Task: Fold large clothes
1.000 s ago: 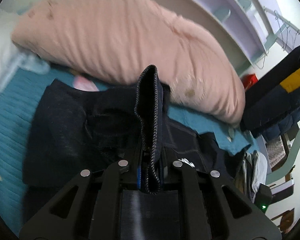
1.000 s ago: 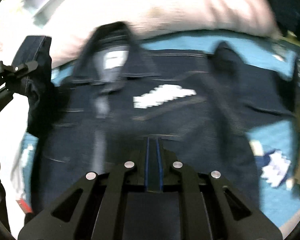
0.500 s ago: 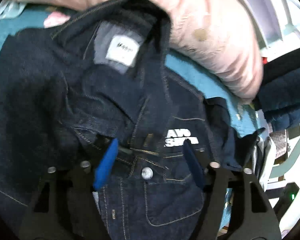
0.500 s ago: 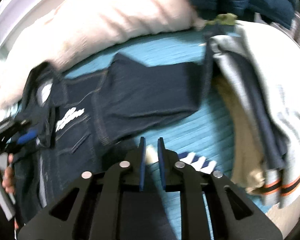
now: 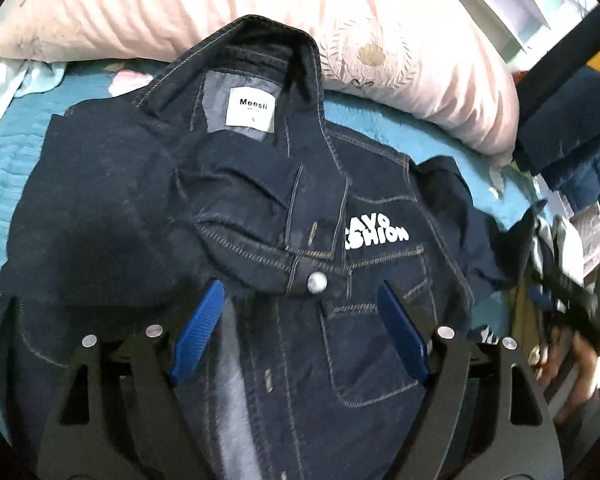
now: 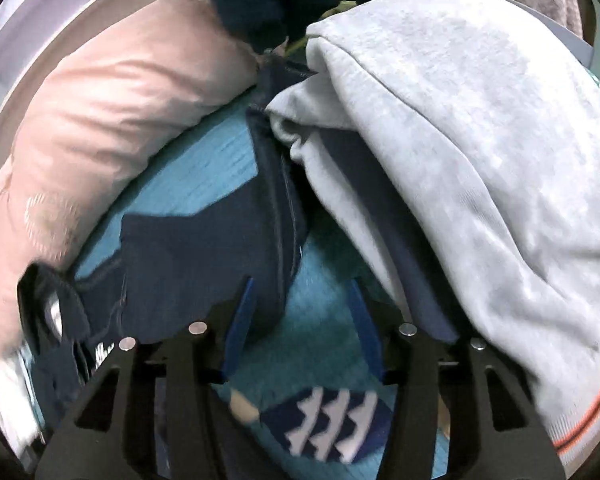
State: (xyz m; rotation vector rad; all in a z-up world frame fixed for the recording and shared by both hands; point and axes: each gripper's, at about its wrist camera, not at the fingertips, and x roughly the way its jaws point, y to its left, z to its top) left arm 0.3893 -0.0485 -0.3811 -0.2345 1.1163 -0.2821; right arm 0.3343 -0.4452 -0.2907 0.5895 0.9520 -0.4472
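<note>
A dark denim jacket (image 5: 260, 208) lies front up on the teal bedspread (image 5: 16, 168), collar toward the pink pillow. Its left sleeve is folded across the chest. A white label and white chest lettering show. My left gripper (image 5: 300, 292) hovers open and empty above the jacket's metal button (image 5: 317, 282). My right gripper (image 6: 300, 284) is open and empty, right beside the end of the jacket's other sleeve (image 6: 204, 252), which lies flat on the bedspread (image 6: 204, 164). The right gripper also shows blurred at the right edge of the left wrist view (image 5: 572, 312).
A large pink pillow (image 5: 260, 16) lies along the head of the bed, also in the right wrist view (image 6: 100, 120). A pile with a grey sweatshirt (image 6: 480, 140) sits right of the sleeve. A navy and yellow padded jacket (image 5: 572, 112) lies at the far right.
My left gripper let go of the denim sleeve, which now lies folded over the chest, and opened wide. My right gripper swung right to the other sleeve and opened.
</note>
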